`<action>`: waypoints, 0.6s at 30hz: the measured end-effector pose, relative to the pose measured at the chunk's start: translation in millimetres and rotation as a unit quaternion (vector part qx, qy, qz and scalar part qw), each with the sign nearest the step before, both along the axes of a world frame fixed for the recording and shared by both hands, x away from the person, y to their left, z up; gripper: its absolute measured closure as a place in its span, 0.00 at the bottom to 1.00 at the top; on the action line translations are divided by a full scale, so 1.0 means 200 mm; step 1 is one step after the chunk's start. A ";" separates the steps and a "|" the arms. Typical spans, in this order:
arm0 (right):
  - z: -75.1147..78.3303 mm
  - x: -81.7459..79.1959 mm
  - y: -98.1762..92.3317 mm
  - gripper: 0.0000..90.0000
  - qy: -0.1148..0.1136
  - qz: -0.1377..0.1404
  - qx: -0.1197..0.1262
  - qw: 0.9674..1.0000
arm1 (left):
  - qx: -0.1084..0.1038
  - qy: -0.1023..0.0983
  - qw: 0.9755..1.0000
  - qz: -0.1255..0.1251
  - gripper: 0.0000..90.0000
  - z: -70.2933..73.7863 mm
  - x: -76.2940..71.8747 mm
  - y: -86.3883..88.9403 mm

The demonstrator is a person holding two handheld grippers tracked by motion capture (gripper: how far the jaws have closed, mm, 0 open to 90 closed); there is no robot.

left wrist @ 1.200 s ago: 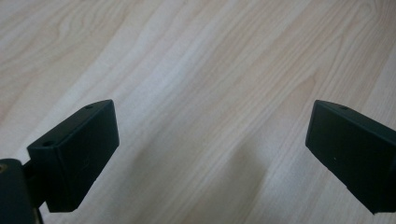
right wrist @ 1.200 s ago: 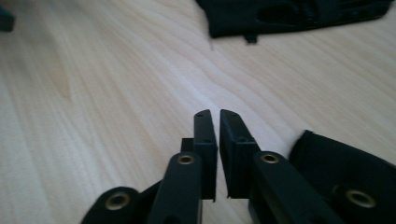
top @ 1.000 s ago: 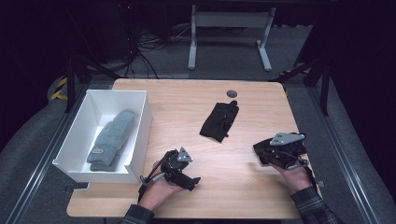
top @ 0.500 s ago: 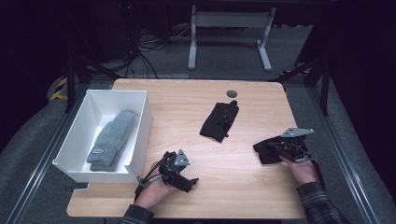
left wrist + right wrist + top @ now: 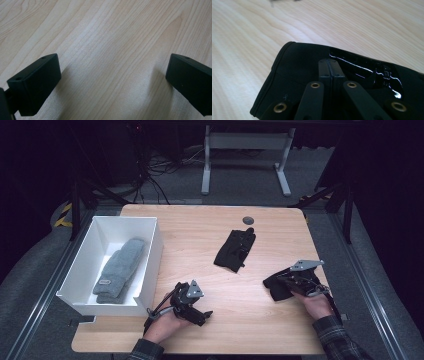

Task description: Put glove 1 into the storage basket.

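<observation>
Black glove (image 5: pixel 317 75), well right of the white box (image 5: pixel 150 265), is sitting under the right gripper (image 5: pixel 331 72), whose jaws are meeting over mere fabric, risking slippage, while the left gripper (image 5: pixel 112 82) is gaping.

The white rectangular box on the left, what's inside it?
Inside the white rectangular box lie grey knitted gloves, stacked lengthwise. Whatever sits beneath them is covered.

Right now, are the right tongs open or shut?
Shut. In the right gripper view the right tongs have their two pads pressed together, lying over the black glove; whether fabric is pinched, cannot tell.
</observation>
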State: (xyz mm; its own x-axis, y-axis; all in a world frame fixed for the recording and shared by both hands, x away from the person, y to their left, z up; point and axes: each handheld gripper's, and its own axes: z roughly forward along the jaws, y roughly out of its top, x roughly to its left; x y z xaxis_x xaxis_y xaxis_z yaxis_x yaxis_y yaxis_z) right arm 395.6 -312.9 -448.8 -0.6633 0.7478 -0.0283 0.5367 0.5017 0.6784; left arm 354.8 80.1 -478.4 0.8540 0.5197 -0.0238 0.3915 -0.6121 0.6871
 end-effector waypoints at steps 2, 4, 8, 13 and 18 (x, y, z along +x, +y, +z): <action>0.00 -0.01 0.03 1.00 0.000 0.013 0.001 1.000 | 0.000 0.000 1.000 0.000 0.00 0.00 0.00 0.00; 0.00 -0.03 0.07 1.00 0.001 0.024 0.001 1.000 | 0.000 0.000 1.000 0.000 0.00 0.00 0.00 0.00; 0.00 -0.08 0.15 1.00 0.004 0.051 -0.004 0.999 | 0.000 0.000 1.000 0.000 0.00 0.00 0.00 0.00; -0.01 -0.13 0.23 1.00 0.005 0.080 -0.004 0.997 | 0.000 0.000 1.000 -0.001 0.01 0.00 0.00 0.00; -0.01 -0.19 0.29 1.00 0.006 0.100 -0.004 0.995 | 0.000 0.000 1.000 0.000 0.01 0.00 0.00 0.00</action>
State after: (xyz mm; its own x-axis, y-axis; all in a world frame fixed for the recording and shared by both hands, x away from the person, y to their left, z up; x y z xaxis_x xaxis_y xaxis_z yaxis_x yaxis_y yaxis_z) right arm 357.3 -254.1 -450.7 -0.7988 0.6010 -0.0250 0.4342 0.6048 0.6676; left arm 354.7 80.1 -478.4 0.8544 0.5191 -0.0238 0.3911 -0.6122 0.6872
